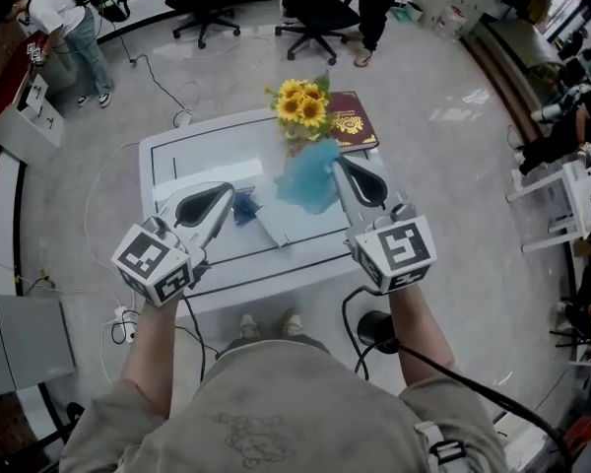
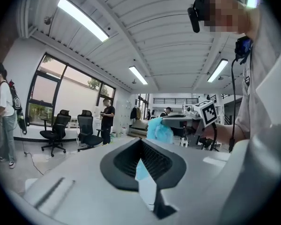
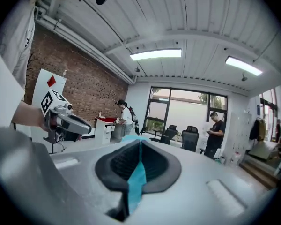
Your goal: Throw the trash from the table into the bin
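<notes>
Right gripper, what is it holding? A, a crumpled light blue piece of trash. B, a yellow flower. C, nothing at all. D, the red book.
A: the right gripper has its jaws shut on the light blue trash, held above the table, while the flowers and the red book sit on the table.
</notes>
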The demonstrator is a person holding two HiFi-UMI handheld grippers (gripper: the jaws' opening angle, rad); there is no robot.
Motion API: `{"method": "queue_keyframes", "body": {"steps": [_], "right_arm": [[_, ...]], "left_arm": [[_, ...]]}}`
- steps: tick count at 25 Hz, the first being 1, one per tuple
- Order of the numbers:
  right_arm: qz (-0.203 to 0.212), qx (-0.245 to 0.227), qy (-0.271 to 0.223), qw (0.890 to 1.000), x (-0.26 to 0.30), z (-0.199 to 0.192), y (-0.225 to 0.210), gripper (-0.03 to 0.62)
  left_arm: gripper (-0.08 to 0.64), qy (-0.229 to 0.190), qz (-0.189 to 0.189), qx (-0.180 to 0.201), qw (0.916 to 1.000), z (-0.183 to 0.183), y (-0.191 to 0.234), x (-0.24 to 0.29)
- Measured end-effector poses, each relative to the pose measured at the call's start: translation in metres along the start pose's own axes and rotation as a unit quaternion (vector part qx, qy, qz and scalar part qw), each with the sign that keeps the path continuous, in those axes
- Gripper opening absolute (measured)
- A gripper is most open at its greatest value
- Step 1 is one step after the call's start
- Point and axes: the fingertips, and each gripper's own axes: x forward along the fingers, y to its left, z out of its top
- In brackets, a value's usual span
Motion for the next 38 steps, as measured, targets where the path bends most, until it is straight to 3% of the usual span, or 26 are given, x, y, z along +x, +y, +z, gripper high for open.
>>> {"method": "queue_keyframes", "body": {"steps": [6,14,26,32,38], "right_arm": [[-0.020,-0.021,-0.050,0.998,-0.037,0.046,-0.002,0.003],[-0.040,0.012,-0.158,0.987,-0.095,0.086,0.009,0.003],[-0.038,0.017,-0.140,0.989,-0.095,0.067,0.024,0.003],[-0.034,0.063,-0.139,0.988,-0.092,0.060,0.028,0.003],[-0.064,0.062,-0.131,0.987,-0.093,0.060,0.035,0.003]], "left_arm": [[-0.003,-0.032,-0.007,0.025,0.9992,0.051,-0.021,-0.014],[-0.003,-0.064,0.002,0.060,0.9962,0.084,-0.046,-0.044],[-0.002,-0.054,0.009,0.050,0.9973,0.065,-0.042,-0.051],[-0.003,-0.054,0.005,0.045,0.9975,0.057,-0.035,-0.052],[-0.002,-0.059,-0.013,0.039,0.9974,0.057,-0.029,-0.059]]}}
